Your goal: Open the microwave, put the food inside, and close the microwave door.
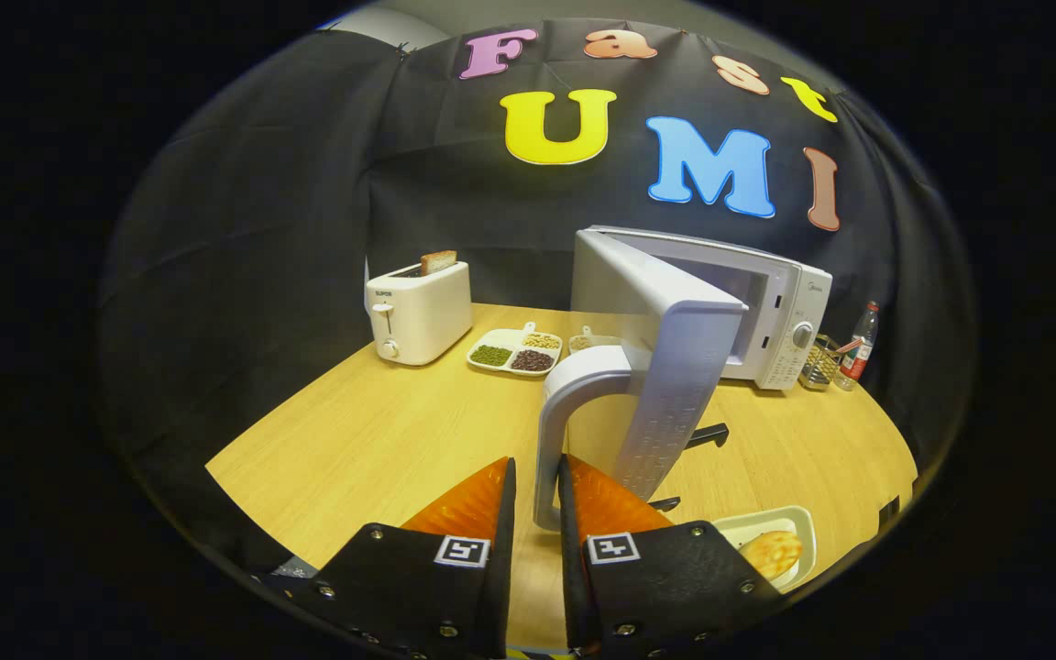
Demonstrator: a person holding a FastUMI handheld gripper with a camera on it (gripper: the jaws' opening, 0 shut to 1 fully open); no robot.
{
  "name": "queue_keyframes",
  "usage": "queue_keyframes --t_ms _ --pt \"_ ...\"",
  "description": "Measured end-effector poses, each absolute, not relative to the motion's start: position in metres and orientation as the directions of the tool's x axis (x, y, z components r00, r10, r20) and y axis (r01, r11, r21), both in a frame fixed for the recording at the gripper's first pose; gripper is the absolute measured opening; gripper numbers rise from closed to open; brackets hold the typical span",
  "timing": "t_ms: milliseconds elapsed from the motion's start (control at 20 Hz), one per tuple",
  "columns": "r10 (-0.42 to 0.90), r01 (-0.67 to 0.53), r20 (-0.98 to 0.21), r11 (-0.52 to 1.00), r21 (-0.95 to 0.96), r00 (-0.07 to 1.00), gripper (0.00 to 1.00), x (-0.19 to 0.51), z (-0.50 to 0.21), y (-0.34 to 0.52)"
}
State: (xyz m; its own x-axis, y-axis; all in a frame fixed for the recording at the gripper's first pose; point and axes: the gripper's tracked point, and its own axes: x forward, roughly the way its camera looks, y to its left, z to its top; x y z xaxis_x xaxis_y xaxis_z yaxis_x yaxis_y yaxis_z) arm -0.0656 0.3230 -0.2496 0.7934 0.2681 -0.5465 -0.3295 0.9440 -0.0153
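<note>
While gripper clamps door handle | microwave door open

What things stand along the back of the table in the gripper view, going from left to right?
Toaster → divided tray of beans → microwave → small wire basket → bottle. Nearer, the claw has its fingers closed around the open door's handle.

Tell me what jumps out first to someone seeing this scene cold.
The white microwave door swung wide open dominates, its curved handle caught between the fingers of the tool, which is shut on it. Behind it stands the microwave at the back of the wooden table. Next the eye goes to the white toaster with bread sticking up, beside a divided tray of beans, and to the flatbread on a plate just right of the fingers.
</note>
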Motion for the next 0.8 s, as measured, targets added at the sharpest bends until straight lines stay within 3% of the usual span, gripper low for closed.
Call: queue_keyframes --t_ms 100,300,400,500,800 --pt "0.356 -0.402 -0.548 0.915 0.039 0.757 0.26 -0.078 -0.248 0.348" --pt "0.58 -0.596 -0.513 0.788 0.154 0.633 0.39 -0.106 -0.233 0.397" --pt "0.692 -0.661 -0.465 0.703 0.262 0.552 0.57 -0.122 -0.214 0.413" --pt "0.732 -0.685 -0.422 0.668 0.29 0.535 0.97 -0.126 -0.191 0.412" --pt "0.723 -0.695 -0.286 0.687 0.21 0.629 0.98 -0.111 -0.118 0.362"
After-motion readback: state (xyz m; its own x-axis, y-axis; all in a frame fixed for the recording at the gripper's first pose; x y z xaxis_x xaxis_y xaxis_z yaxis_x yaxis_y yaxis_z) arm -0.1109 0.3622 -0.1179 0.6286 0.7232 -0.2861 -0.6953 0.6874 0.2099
